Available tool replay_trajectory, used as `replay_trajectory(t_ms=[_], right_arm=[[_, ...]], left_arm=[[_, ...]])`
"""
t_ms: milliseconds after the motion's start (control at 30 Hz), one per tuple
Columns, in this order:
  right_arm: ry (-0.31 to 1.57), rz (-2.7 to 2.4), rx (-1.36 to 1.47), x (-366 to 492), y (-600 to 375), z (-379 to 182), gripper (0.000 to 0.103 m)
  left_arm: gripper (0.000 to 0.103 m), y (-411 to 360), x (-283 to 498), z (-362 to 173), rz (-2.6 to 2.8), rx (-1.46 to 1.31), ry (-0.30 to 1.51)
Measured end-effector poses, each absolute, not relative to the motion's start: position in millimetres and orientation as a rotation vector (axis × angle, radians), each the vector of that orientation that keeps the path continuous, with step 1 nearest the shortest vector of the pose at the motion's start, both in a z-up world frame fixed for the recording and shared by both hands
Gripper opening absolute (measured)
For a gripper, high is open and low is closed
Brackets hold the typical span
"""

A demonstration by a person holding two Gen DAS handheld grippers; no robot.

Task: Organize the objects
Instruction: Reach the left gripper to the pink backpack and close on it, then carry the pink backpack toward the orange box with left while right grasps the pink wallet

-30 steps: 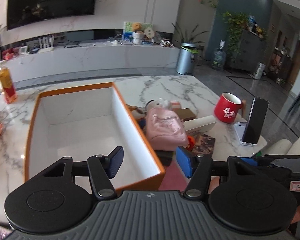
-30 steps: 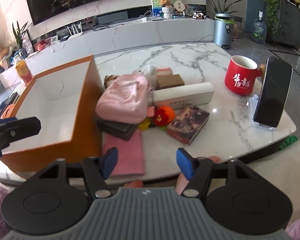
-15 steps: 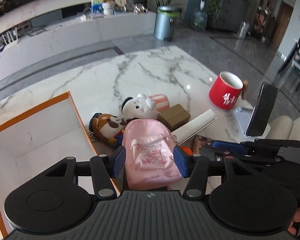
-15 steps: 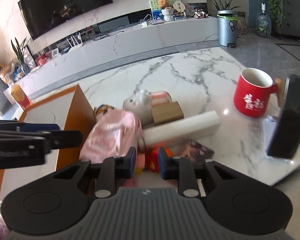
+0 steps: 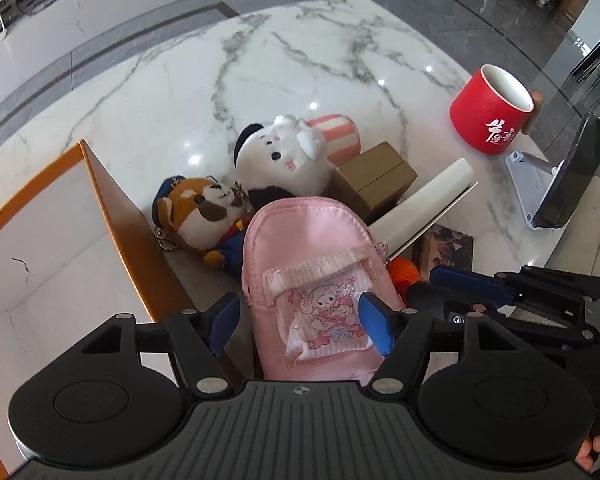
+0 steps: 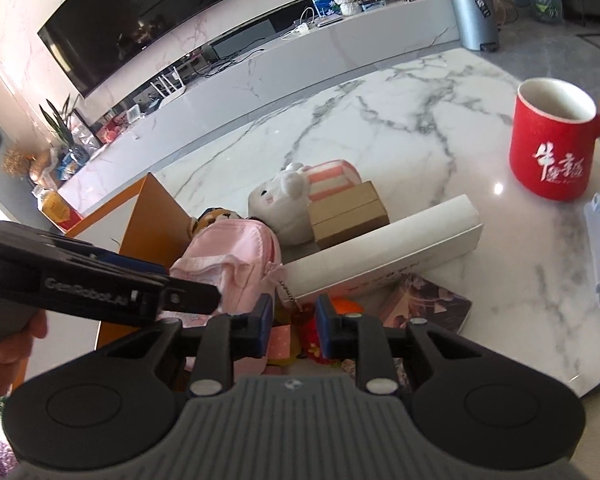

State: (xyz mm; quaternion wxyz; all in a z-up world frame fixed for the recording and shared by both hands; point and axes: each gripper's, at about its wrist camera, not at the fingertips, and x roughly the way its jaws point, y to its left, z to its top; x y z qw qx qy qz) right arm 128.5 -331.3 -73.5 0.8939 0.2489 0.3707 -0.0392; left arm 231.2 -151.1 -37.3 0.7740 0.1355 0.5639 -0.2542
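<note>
Spread jaws on the left gripper [image 5: 300, 322] straddle the lower part of the pink backpack [image 5: 316, 264]; its blue pads sit at either side of the bag, and whether they actually press the fabric I cannot tell. On the right gripper [image 6: 292, 330] the jaws stand slightly apart, a narrow gap between them, hovering over the small red and orange toy [image 6: 320, 324] at the near edge of the pile and holding nothing.

From largest down: the marble bench [image 5: 172, 92] carries everything. At its left sits the orange-rimmed white box [image 5: 40, 248], its inside bare in the part seen from the left wrist. Just beside the box's right wall lies the pile. A long white carton [image 6: 384, 252] runs across it, touching the backpack's right side. The backpack lies flat, cartoon print facing up. Behind it sit the white plush [image 5: 284, 156] with its pink-striped part, and the brown plush dog [image 5: 200, 212] in a blue cap, close against the box wall. A tan cardboard box [image 5: 376, 180] stands between the white plush and the carton. A dark patterned book [image 6: 428, 304] lies under the carton's near side.

Well apart to the right stand the red mug [image 5: 492, 116] and a dark phone on a stand [image 5: 568, 176].
</note>
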Motion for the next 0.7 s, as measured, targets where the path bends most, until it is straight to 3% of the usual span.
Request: replay_trajectory(t_ms=[100,200,433,700], right_arm=[[0.779,-0.072,0.516,130,-329,-78,0.025],[0.780,-0.072,0.511,130,-329,-82,0.025],[0.801,-0.062,0.516,130,-327,-89,0.020],[0.789,-0.056,0.522,117,-324,-78,0.023]], left_arm=[[0.079,-152,233,-39,-0.552,0.292,1.229],[0.071,-149,234,-40,-0.552,0.245,1.237],[0.029,-144,217,-22,-0.531,0.232,1.096],[0.024,-136,183,10,-0.548,0.224,0.937]])
